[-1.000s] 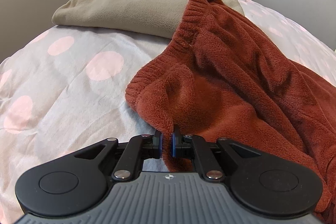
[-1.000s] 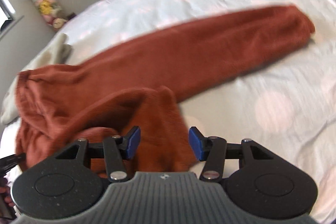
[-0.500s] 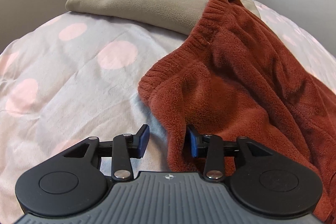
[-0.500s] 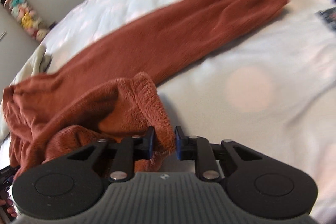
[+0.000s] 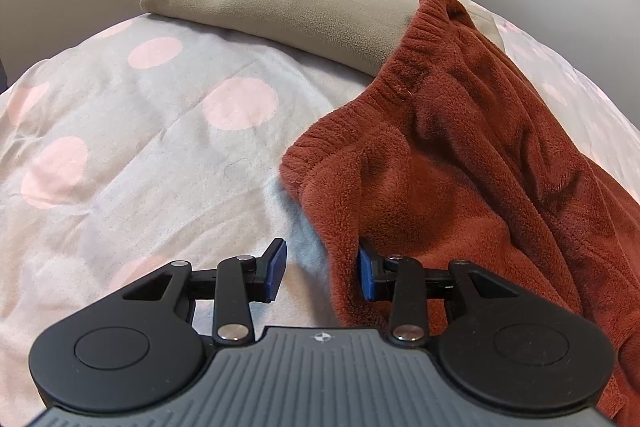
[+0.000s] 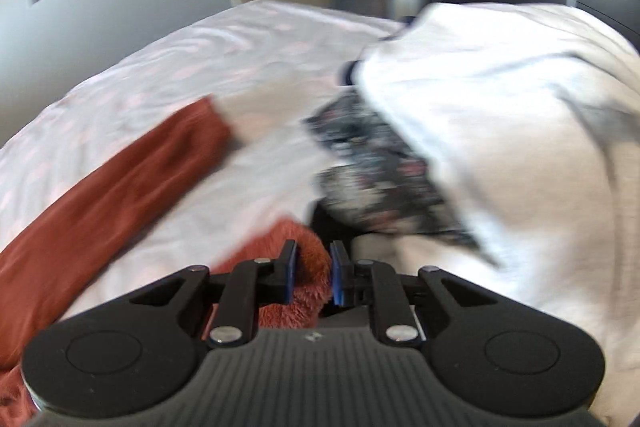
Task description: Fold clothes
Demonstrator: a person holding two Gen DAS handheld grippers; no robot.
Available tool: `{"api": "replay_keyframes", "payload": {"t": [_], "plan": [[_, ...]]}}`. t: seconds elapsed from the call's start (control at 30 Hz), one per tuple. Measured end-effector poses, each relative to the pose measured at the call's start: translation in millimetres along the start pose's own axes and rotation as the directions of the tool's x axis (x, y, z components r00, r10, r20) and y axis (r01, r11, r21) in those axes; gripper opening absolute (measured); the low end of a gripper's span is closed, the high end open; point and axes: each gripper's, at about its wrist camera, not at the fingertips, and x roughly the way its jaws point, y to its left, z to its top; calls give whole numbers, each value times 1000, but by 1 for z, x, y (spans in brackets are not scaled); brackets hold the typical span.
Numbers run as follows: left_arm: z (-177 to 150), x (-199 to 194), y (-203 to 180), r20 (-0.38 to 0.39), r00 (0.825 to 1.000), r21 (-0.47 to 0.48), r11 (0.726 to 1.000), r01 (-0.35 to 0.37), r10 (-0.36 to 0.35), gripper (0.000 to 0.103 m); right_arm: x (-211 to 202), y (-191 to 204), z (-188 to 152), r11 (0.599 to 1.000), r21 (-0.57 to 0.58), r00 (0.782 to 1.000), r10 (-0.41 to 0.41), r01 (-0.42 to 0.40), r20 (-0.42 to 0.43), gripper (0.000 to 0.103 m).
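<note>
Fleece is the trouble here: the rust-red fleece trousers [image 5: 460, 155] lie sprawled across the pale duvet with pink dots [image 5: 132, 155], waistband up against the beige fleece pillow [image 5: 288, 3], and only 1 end is held. The right gripper [image 6: 312, 277] has its jaws closing on a thick fold of the fleece, pads pressing it, while the view around it is smeared by motion. The left gripper [image 5: 322, 275] stands with jaws apart; the fleece edge merely brushes its right-side pad [image 5: 366, 277], so that end is loose. Pulling from 1 side likely drags the whole garment and bunches it instead of folding it. The bulky fold could also slip free, or the leg could snag the heap of white and dark patterned clothes [image 6: 460, 131] nearby.
</note>
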Motion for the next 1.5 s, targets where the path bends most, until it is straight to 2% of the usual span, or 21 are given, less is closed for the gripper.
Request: {"api": "replay_keyframes", "payload": {"t": [0.1, 0.27, 0.53, 0.67, 0.77, 0.87, 0.97, 1.07, 1.17, 1.23, 1.27, 1.33, 1.5], "plan": [[1, -2, 2, 4, 1000, -12, 1000, 5, -5, 34, 13, -11, 1, 1000, -1, 999, -27, 27, -21, 19], [3, -12, 16, 21, 999, -90, 996, 26, -24, 35, 24, -15, -6, 999, 1, 998, -35, 36, -57, 20], [2, -12, 42, 2, 998, -264, 963, 58, -60, 39, 29, -11, -16, 1000, -1, 995, -30, 30, -98, 33], [2, -14, 43, 47, 995, -286, 953, 97, -87, 39, 31, -6, -19, 999, -27, 993, -34, 31, -110, 37], [3, -12, 43, 60, 992, -298, 946, 126, -114, 46, 35, -1, -19, 998, -50, 991, -42, 36, -124, 43], [2, 6, 43, 6, 988, -338, 929, 149, -156, 46, 39, 6, -21, 995, -90, 989, -52, 40, -142, 46], [5, 16, 38, 6, 985, -327, 930, 165, -172, 45, 43, 9, -22, 993, -109, 986, -56, 39, -159, 52], [5, 24, 22, -1, 980, -262, 945, 194, -201, 44, 47, 6, -21, 996, -88, 981, -46, 30, -187, 58], [5, 30, 8, -8, 981, -186, 964, 189, -194, 30, 55, 1, -20, 999, -45, 972, -30, 20, -234, 57], [5, 31, 5, -4, 980, -170, 966, 197, -200, 14, 59, -1, -21, 999, -34, 965, -24, 15, -260, 46], [5, 31, 5, -1, 979, -168, 965, 202, -205, 13, 60, 0, -22, 999, -37, 963, -16, 7, -268, 31], [5, 28, 3, 16, 979, -154, 967, 203, -203, 9, 59, 2, -23, 999, -49, 965, -11, -2, -264, 29], [8, 5, -6, 108, 981, -81, 982, 171, -161, 7, 51, 3, -22, 998, -59, 976, -31, 19, -216, 25]]}}
